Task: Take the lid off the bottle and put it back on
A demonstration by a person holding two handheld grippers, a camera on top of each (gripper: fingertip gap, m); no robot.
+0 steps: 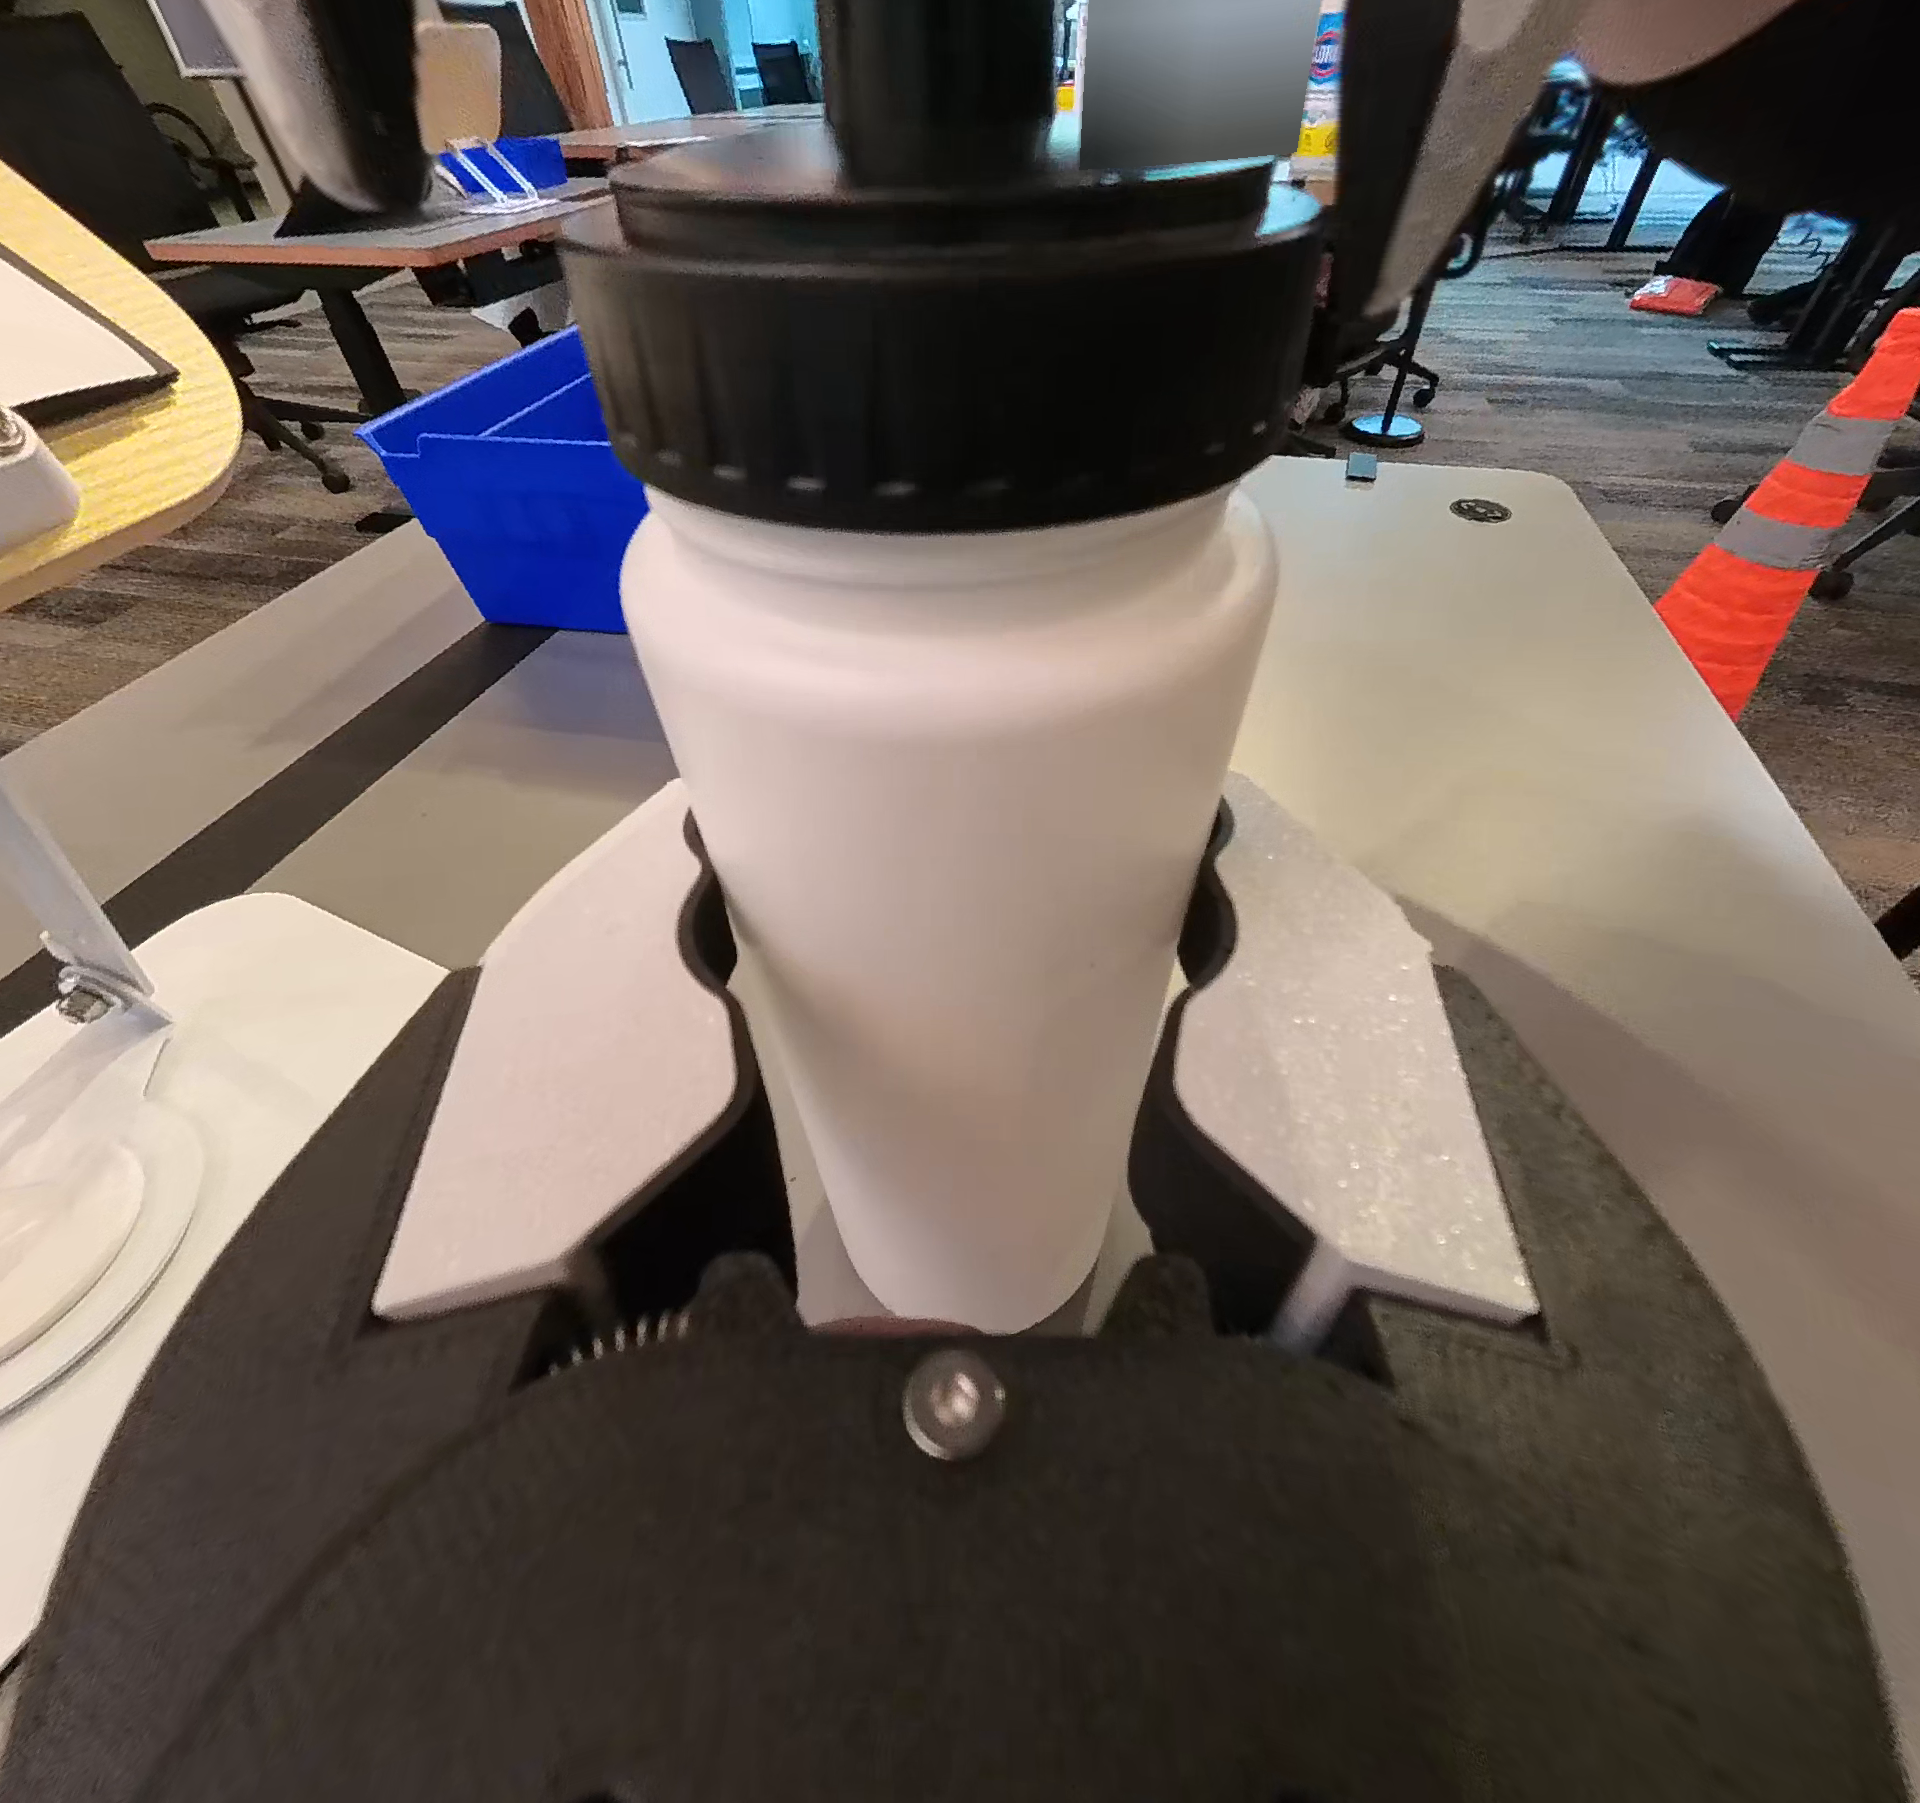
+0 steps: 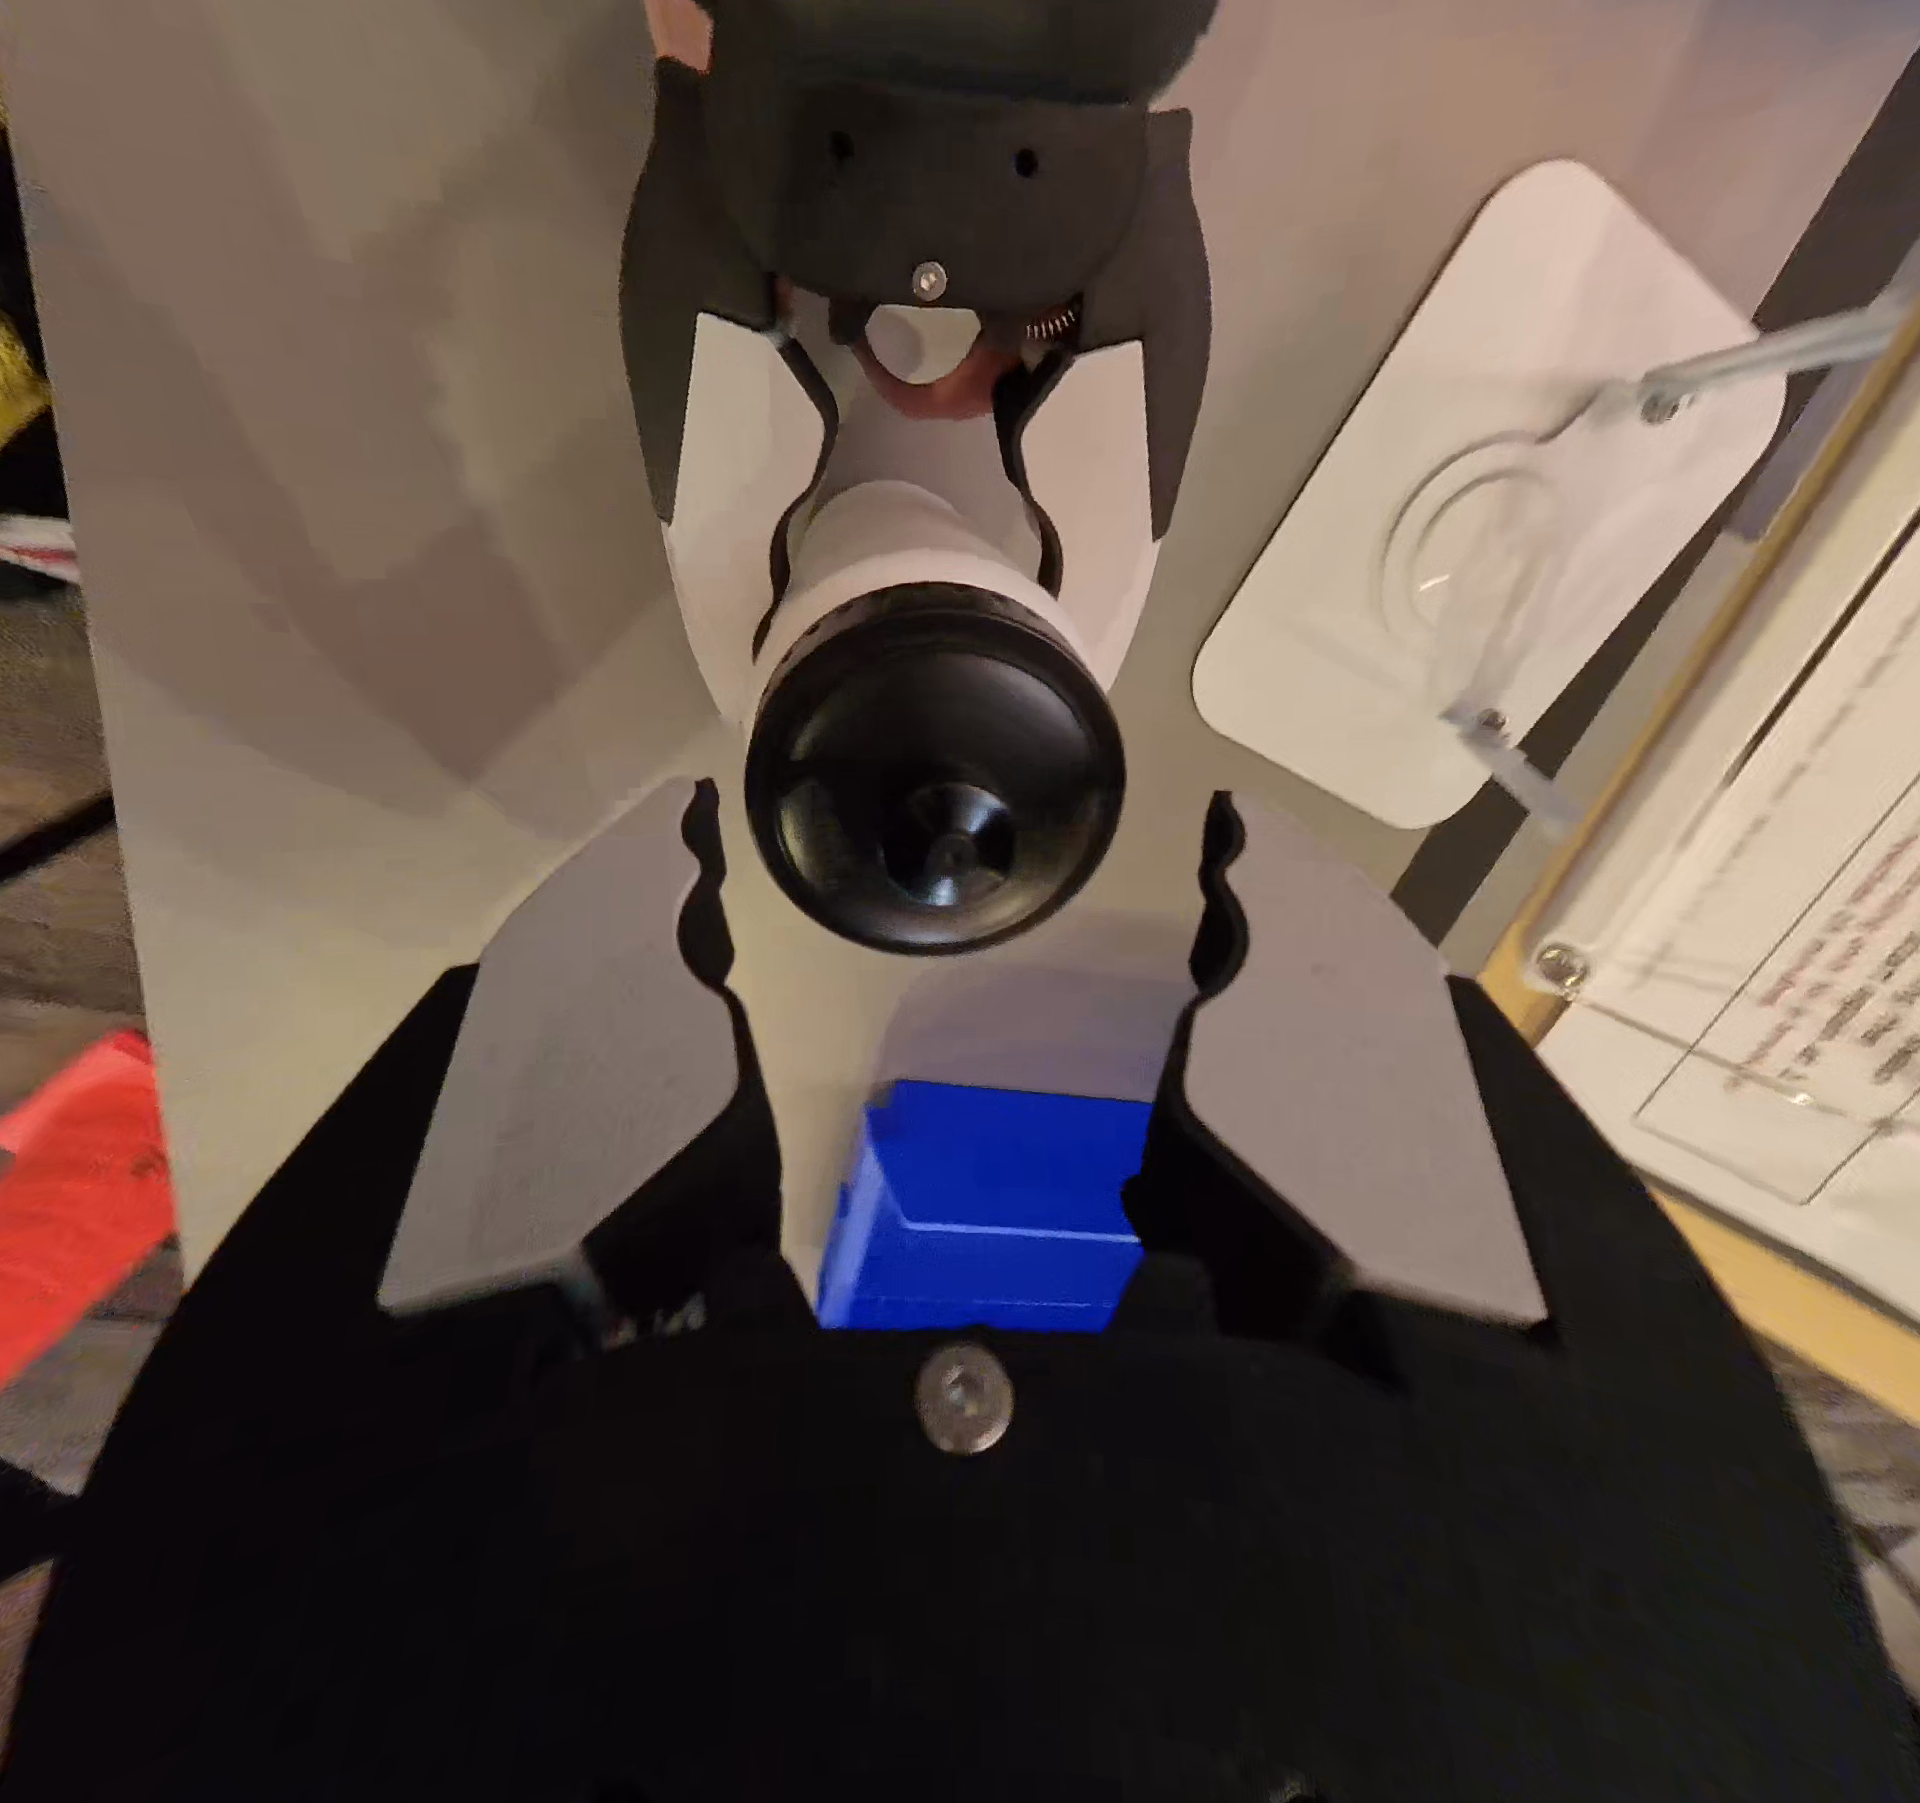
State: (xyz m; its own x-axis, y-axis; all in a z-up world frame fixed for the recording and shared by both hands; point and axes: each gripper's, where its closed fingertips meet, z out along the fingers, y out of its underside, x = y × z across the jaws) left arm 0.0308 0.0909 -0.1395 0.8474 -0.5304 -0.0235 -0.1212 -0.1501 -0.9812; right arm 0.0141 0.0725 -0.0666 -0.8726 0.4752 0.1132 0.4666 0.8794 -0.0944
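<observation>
A white bottle (image 1: pixel 956 922) with a black ribbed lid (image 1: pixel 935 371) stands upright on a white table (image 1: pixel 1455 714). My left gripper (image 1: pixel 956 818) is shut on the bottle's body, a finger on each side. The lid sits on the bottle's neck, its spout pointing up. My right gripper (image 2: pixel 961 808) is open and looks straight down on the lid (image 2: pixel 935 766), its fingers (image 2: pixel 582 1026) spread wide to either side and not touching it. In the left wrist view the right gripper's fingers (image 1: pixel 343 91) hang above the lid. The bottle (image 2: pixel 914 538) and left gripper (image 2: pixel 914 558) show below in the right wrist view.
A blue bin (image 1: pixel 520 496) stands beyond the table's far left edge and an orange cone (image 1: pixel 1787 527) to the right. A white stand base (image 1: pixel 208 1078) lies left of the bottle. A clear sheet holder (image 2: pixel 1766 922) rests on a wooden desk beside it.
</observation>
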